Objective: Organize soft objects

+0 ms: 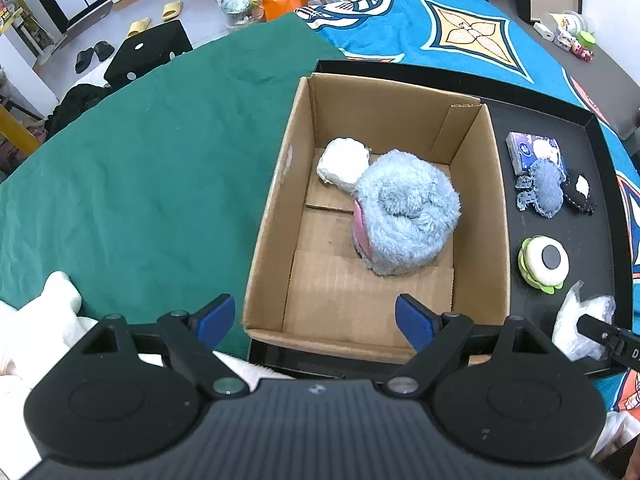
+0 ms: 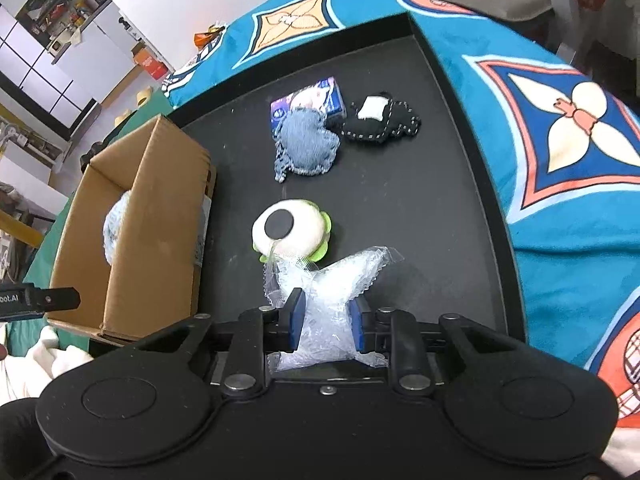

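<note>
A cardboard box (image 1: 276,216) stands on a black tray (image 2: 400,208). In it lie a fluffy light-blue roll (image 1: 404,216) and a white soft bundle (image 1: 342,164). My left gripper (image 1: 316,320) is open and empty above the box's near edge. My right gripper (image 2: 326,324) is shut on a clear plastic bag of white stuffing (image 2: 328,300), seen also in the left wrist view (image 1: 580,328). On the tray lie a burger-shaped plush (image 2: 292,232), a denim plush (image 2: 306,144), a black stitched plush (image 2: 380,120) and a tissue pack (image 2: 316,96).
The tray rests on a blue patterned blanket (image 2: 560,160). A green cloth (image 1: 160,160) lies left of the box. White fabric (image 1: 48,312) lies at the near left. Slippers (image 1: 172,10) and bags are on the floor beyond.
</note>
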{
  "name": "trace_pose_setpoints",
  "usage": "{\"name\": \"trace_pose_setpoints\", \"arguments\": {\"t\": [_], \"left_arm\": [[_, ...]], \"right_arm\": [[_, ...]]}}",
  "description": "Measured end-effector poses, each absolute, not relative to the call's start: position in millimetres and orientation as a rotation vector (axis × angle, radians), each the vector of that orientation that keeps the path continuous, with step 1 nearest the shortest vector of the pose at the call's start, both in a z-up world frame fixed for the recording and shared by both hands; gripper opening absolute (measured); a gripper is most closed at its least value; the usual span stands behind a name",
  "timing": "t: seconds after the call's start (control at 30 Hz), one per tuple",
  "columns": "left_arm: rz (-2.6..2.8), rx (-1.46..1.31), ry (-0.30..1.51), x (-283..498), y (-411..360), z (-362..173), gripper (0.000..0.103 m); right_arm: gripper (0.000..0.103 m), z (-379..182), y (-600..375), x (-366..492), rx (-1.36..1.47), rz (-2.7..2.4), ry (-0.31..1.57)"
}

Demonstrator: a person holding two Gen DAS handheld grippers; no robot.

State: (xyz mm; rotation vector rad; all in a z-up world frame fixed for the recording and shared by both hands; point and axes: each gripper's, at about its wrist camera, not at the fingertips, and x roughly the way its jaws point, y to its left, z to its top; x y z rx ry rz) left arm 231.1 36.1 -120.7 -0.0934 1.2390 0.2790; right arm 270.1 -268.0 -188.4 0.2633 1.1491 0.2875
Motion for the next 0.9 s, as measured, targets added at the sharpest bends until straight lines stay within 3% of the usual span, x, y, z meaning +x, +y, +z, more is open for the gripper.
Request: {"name": "trace_pose_setpoints", "arguments": {"t": [0.9], "left_arm": [[0.243,-0.152,1.217,227.7,61.4,-116.3,0.086]], "right_arm": [[0.024,-121.4,-243.4,284.0,0.196,0.352,0.936]]}}
